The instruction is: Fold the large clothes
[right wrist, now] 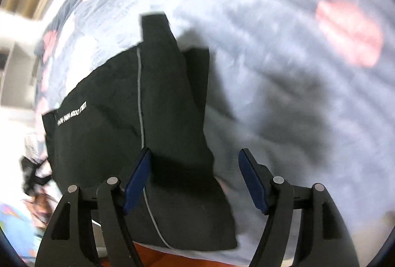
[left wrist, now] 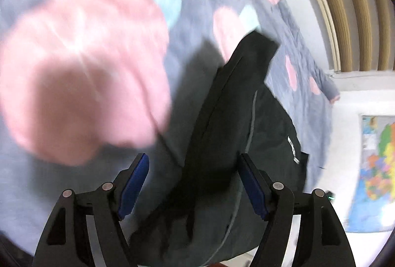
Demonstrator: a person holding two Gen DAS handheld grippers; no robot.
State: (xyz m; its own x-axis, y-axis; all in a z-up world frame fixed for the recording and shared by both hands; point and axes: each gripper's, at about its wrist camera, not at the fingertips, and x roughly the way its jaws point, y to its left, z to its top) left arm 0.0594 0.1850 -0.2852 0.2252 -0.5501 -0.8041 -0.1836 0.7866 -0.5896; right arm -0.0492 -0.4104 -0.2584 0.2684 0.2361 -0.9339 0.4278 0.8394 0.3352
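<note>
A black garment [left wrist: 237, 133] with a thin grey seam and small white lettering lies folded on a grey bedspread [left wrist: 192, 20] with pink and mint patches. My left gripper [left wrist: 193, 165] is open above the garment's near edge, which lies between its blue pads [left wrist: 134, 183]. In the right wrist view the same garment [right wrist: 158, 104] lies below and to the left. My right gripper [right wrist: 195, 160] is open over its right edge, with the bedspread [right wrist: 284, 69] beyond. Both views are blurred by motion.
A tan headboard or curtain [left wrist: 353, 7] rises at the back right of the left view. A coloured map [left wrist: 375, 168] lies on a white surface to the right. Red-brown floor [right wrist: 177, 258] shows under the bed's near edge.
</note>
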